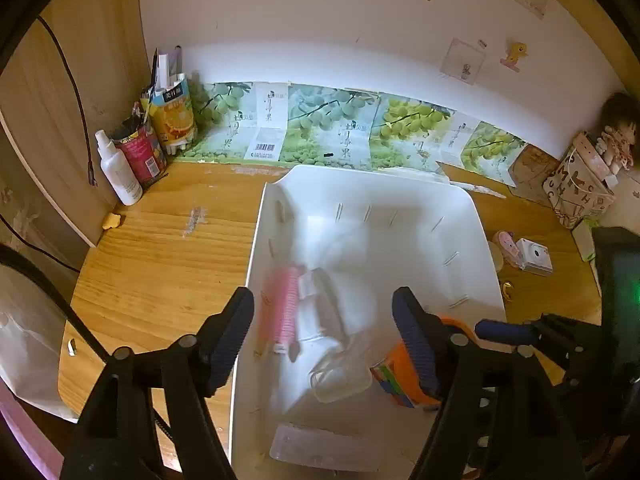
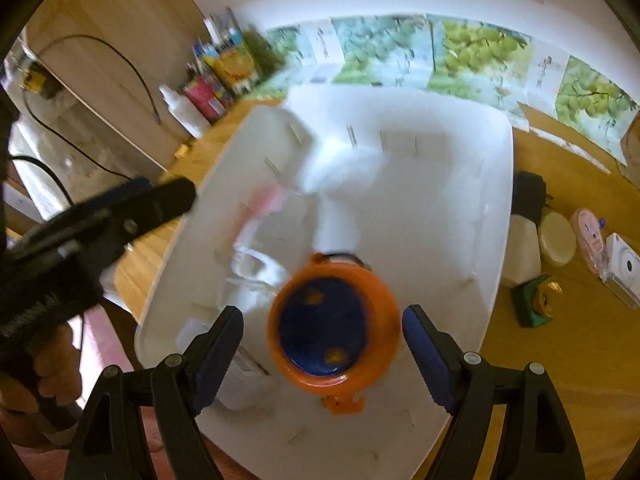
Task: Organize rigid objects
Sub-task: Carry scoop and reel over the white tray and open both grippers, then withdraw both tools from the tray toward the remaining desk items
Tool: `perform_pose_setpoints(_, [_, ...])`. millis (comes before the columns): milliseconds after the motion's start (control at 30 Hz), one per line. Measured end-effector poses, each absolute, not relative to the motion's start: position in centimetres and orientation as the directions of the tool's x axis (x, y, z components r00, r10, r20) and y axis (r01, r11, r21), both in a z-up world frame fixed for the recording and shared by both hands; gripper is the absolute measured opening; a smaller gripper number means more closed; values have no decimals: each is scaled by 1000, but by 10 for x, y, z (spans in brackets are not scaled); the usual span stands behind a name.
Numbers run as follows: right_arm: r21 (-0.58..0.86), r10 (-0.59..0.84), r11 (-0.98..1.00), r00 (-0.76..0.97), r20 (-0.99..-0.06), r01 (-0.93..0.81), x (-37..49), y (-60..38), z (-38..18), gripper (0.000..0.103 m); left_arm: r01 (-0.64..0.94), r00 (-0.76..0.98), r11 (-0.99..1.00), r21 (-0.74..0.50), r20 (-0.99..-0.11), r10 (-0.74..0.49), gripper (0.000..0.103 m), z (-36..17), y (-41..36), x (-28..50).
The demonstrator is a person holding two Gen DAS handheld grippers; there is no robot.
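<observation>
Starting at the left edge of the desk (image 1: 160,248), a white spray bottle (image 1: 120,172) and some cans stand in the far left corner. Next comes the big white bin (image 1: 472,216), which sits in the middle of the desk. The left gripper (image 1: 324,312) hangs over the bin's near left side with its jaws wide apart and nothing between them. Under it lie a pink comb-like thing (image 1: 282,308) and a clear plastic box (image 1: 340,380), both blurry.

The right gripper (image 2: 322,332) is over the bin too, jaws wide apart. An orange cup with a blue inside (image 2: 332,316) sits between the fingers, but they do not touch it. I cannot tell if it is falling or resting in the bin.

It looks like hard, light plastic, smooth and a bit slippery. Grabbing it across the round rim seems best.

Near the right edge of the desk lie a small white camera (image 2: 622,276) and a green clip (image 2: 534,300).
</observation>
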State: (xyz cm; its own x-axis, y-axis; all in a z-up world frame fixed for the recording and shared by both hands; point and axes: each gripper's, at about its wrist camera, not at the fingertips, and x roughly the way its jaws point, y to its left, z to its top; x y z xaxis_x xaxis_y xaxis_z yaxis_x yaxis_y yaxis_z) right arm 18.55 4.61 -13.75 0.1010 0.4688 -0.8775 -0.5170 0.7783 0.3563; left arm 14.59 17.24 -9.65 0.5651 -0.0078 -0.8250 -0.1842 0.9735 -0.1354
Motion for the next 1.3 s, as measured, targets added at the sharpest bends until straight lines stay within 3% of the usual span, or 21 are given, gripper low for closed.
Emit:
perform_pose_setpoints(533, [264,524,800,411,-746,-539,163,6,-91,83,-181,649,969,-168,-760,-10,77,-77,151,123])
perform_pose_setpoints(767, [208,541,809,555,-632,-550,146,-33,-75,83,-196,680,961,-194,-734,-9,77,-69,130,117])
perform_pose_setpoints(1300, [125,553,808,667,-499,-576,139,-145,-43,83,-192,716,950,-248,-697,-37,77,-49,29,118])
